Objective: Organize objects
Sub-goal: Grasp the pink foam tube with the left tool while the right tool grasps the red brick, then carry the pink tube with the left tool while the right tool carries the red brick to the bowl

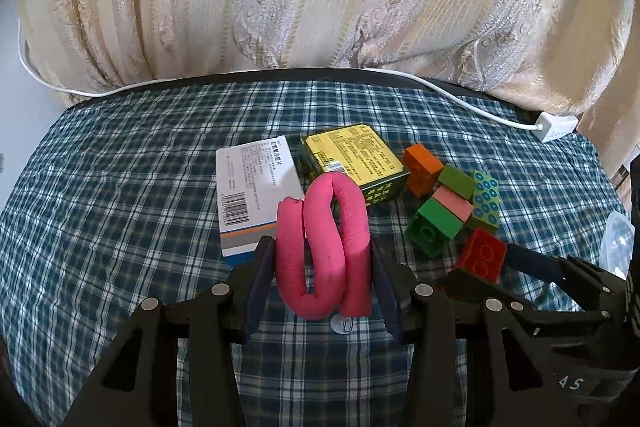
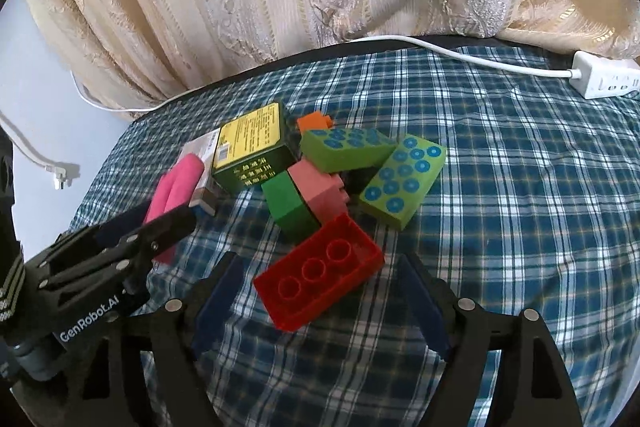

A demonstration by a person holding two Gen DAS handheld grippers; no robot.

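In the left wrist view, the left gripper [image 1: 322,259] is seen clamped on the pink foam roll [image 1: 324,247], with the boxes at 12 o'clock. In the right wrist view, the right gripper [image 2: 320,291] is held apart around the red brick [image 2: 318,277]; closing is judged next

Soft daylight, sharp, fisheye-warped edges.
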